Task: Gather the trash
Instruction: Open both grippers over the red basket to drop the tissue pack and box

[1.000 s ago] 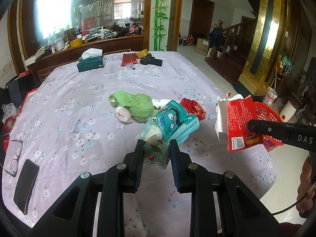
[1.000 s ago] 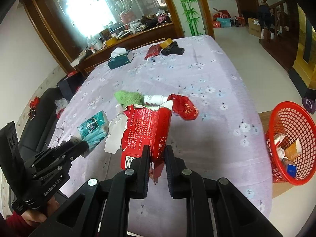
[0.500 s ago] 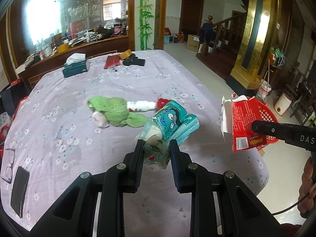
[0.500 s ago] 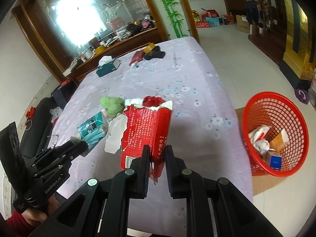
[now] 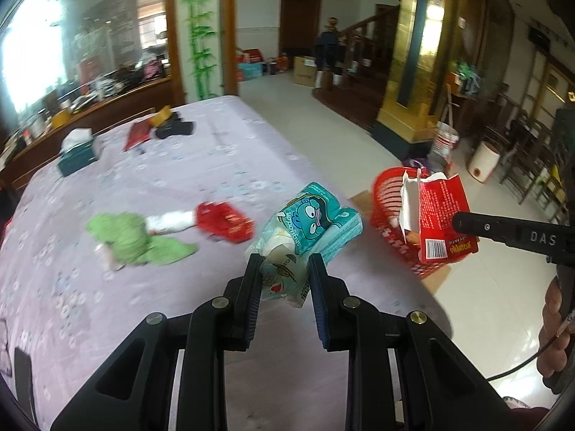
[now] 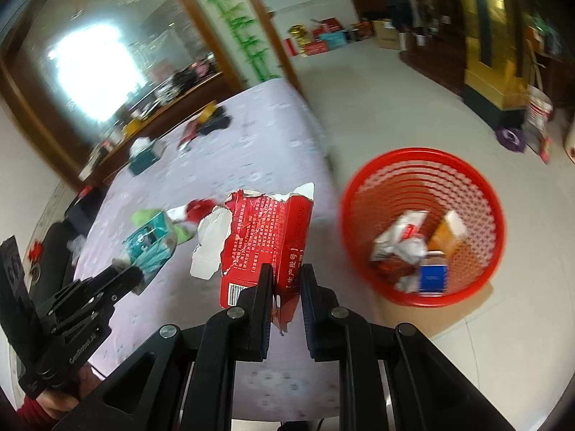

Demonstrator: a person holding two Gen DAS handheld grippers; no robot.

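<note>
The left gripper (image 5: 284, 280) is clamping a soft teal tissue pack (image 5: 309, 222) by its crumpled near end; the right gripper (image 6: 285, 289) is pinching a torn red carton (image 6: 266, 237) at its bottom edge (both light, easily crushed), above the table's near right. Only the right wrist view is showing inside the red basket (image 6: 363, 186), already holding scraps

Lived-in family home, open dining and living area. Large tabletop (image 5: 222, 151) under a lilac flowered cloth, tissue box (image 5: 77, 152) at its far end. Cluttered wooden sideboard (image 5: 107, 100) before a bright window, bamboo-painted pillar (image 5: 197, 32), wooden staircase (image 5: 363, 39), glossy tiled floor (image 5: 323, 115), cardboard boxes (image 5: 305, 70) stacked by the far door.
</note>
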